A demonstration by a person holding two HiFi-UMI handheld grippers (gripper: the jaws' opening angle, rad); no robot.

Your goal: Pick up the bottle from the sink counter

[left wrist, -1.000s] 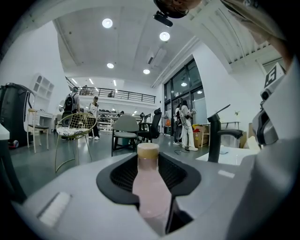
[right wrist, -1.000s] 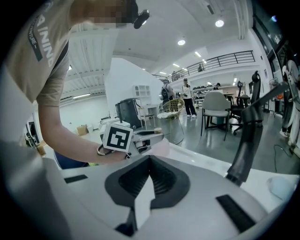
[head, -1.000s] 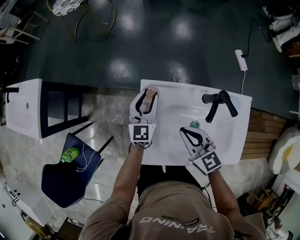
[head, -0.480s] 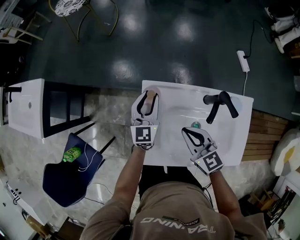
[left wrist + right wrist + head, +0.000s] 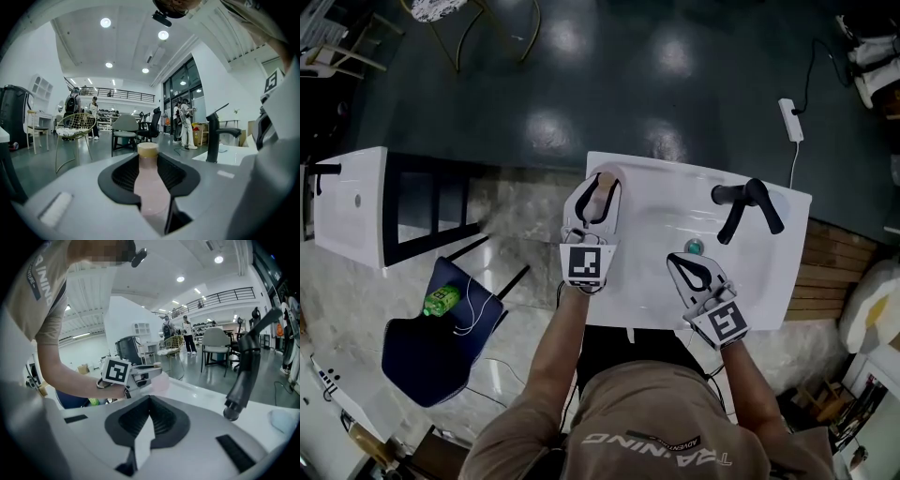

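A pale pink bottle (image 5: 601,190) with a tan cap stands upright at the far left corner of the white sink counter (image 5: 652,187). My left gripper (image 5: 602,180) reaches round it. In the left gripper view the bottle (image 5: 150,187) stands between the jaws, which are closing, and a little room still shows beside its neck. My right gripper (image 5: 687,259) hovers over the basin near the front, shut with nothing in it. The right gripper view looks past its own tips (image 5: 150,398) toward the left gripper (image 5: 140,376) and the bottle (image 5: 162,383).
A black faucet (image 5: 746,202) stands at the counter's right, and a teal drain plug (image 5: 694,247) sits in the basin. A blue chair (image 5: 422,361) with a green bottle (image 5: 441,300) on it is on the left. A wire chair (image 5: 75,127) stands beyond the counter.
Both grippers stay where they were, the left one still round the bottle. The whole view has shifted slightly.
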